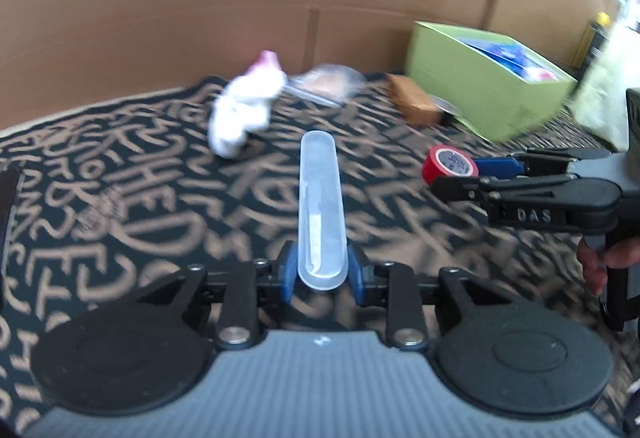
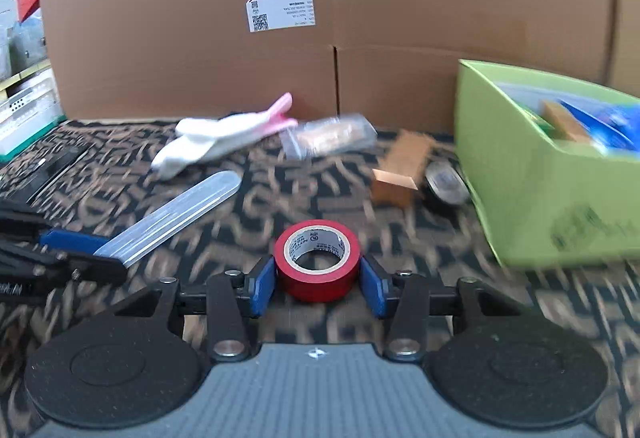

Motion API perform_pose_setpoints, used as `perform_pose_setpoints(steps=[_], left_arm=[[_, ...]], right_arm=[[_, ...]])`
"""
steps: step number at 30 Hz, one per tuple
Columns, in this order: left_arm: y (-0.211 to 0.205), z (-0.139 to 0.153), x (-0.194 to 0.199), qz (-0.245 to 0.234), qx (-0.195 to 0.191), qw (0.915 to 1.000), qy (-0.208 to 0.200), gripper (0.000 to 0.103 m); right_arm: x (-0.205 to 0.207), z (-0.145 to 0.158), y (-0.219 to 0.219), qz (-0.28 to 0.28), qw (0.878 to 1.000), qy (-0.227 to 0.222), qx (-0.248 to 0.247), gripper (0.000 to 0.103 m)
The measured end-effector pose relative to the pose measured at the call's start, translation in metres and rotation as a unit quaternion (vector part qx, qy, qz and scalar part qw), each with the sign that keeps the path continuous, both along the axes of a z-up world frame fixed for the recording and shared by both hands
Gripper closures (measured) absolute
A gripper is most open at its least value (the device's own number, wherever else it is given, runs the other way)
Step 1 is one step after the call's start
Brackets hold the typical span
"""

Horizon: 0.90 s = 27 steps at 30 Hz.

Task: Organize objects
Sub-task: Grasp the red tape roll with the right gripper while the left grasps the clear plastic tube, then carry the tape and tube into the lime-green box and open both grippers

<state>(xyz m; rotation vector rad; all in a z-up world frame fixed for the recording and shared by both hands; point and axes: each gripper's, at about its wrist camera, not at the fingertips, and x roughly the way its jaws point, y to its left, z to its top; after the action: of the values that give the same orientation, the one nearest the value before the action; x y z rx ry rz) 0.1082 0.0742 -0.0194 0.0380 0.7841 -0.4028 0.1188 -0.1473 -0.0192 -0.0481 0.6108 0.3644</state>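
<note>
Left gripper (image 1: pixel 322 270) clamps the clear case (image 1: pixel 321 206) by its near end; right gripper (image 2: pixel 318 284) pinches the red tape (image 2: pixel 318 262) on the mat; pickup looks done, so next lift both toward the green box (image 2: pixel 532 198).

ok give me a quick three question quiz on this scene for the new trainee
1. True or false: the left gripper is clamped on the clear plastic case.
2. What sits between the right gripper's pads? A) brown block B) red tape roll C) white socks
3. What colour is the open box on the right that already holds items?

Key: 1 true; 2 B; 3 green.
</note>
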Motion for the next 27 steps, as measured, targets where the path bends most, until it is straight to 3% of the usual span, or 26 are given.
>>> perform_pose_setpoints(steps=[2,4,6,11,13,15,18,21,24,27], left_arm=[[-0.011,0.002,-0.010,-0.014,0.005,0.9999,0.001,0.075],[-0.023,0.002,-0.012,-0.014,0.008,0.9999,-0.003,0.050],[-0.036,0.002,-0.009,-0.004,0.024,0.9996,-0.011,0.044],[-0.057,-0.003,0.001,0.004,0.045,0.9989,-0.011,0.045],[-0.060,-0.005,0.005,0.009,0.052,0.9985,-0.015,0.058],[-0.061,-0.004,0.008,0.011,0.048,0.9987,-0.013,0.064],[-0.065,-0.004,0.012,0.012,0.049,0.9987,-0.011,0.063],[-0.071,-0.006,0.017,0.018,0.057,0.9981,-0.014,0.049],[-0.074,-0.006,0.022,0.020,0.058,0.9980,-0.015,0.056],[-0.076,-0.006,0.024,0.023,0.060,0.9978,-0.015,0.056]], right_arm=[[-0.026,-0.001,-0.010,-0.002,1.000,0.001,-0.003,0.053],[-0.046,-0.002,-0.020,-0.007,1.000,0.004,0.004,0.053],[-0.063,-0.002,-0.023,-0.012,1.000,0.004,0.004,0.053],[-0.080,-0.002,-0.023,-0.008,1.000,-0.009,-0.016,0.051],[-0.079,-0.003,-0.021,-0.010,1.000,-0.008,-0.014,0.051],[-0.078,-0.004,-0.021,-0.013,1.000,-0.007,-0.010,0.050],[-0.074,-0.005,-0.021,-0.018,1.000,-0.007,-0.006,0.050],[-0.071,-0.006,-0.021,-0.019,1.000,-0.007,-0.003,0.050],[-0.070,-0.007,-0.021,-0.020,1.000,-0.007,-0.001,0.050],[-0.069,-0.007,-0.022,-0.020,1.000,-0.007,0.002,0.050]])
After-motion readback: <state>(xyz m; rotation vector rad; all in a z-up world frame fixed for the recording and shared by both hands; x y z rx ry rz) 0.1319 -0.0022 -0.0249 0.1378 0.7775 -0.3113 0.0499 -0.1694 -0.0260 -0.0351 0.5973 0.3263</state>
